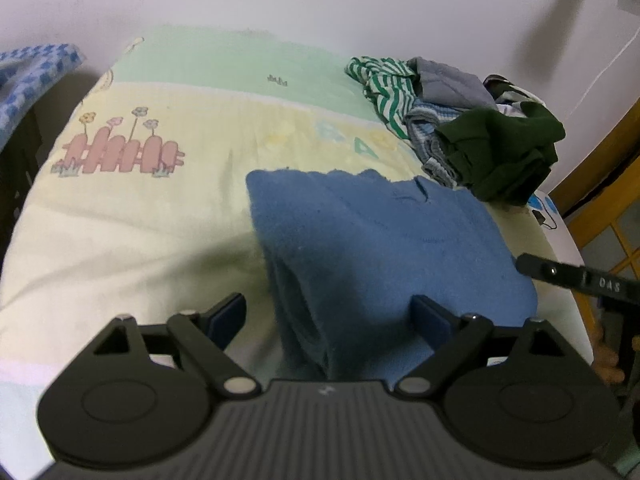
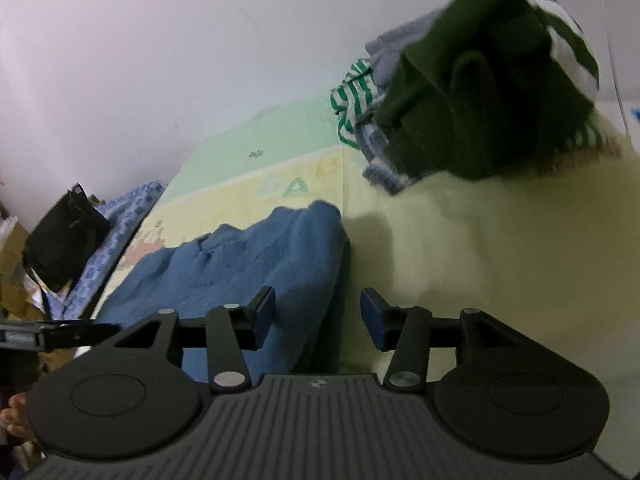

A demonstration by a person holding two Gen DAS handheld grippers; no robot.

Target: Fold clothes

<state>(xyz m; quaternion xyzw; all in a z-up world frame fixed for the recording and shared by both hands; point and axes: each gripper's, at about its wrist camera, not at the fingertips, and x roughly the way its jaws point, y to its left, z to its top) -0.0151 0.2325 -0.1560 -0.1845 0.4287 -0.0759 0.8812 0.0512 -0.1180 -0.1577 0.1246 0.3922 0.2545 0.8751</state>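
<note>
A folded blue fleece garment lies on a pastel bed cover printed with a fence and flowers. My left gripper is open wide over the garment's near folded edge; the fold rises between the fingers and neither pad presses on it. In the right wrist view the same blue garment lies left of centre. My right gripper is open and straddles the garment's right edge, its left finger over the fleece and its right finger over bare cover. Part of the right gripper's body shows at the left view's right edge.
A pile of unfolded clothes sits at the far right of the bed: a dark green garment, a green-and-white striped one and a grey-blue one. A blue checked cloth hangs at the left. A wooden frame stands right.
</note>
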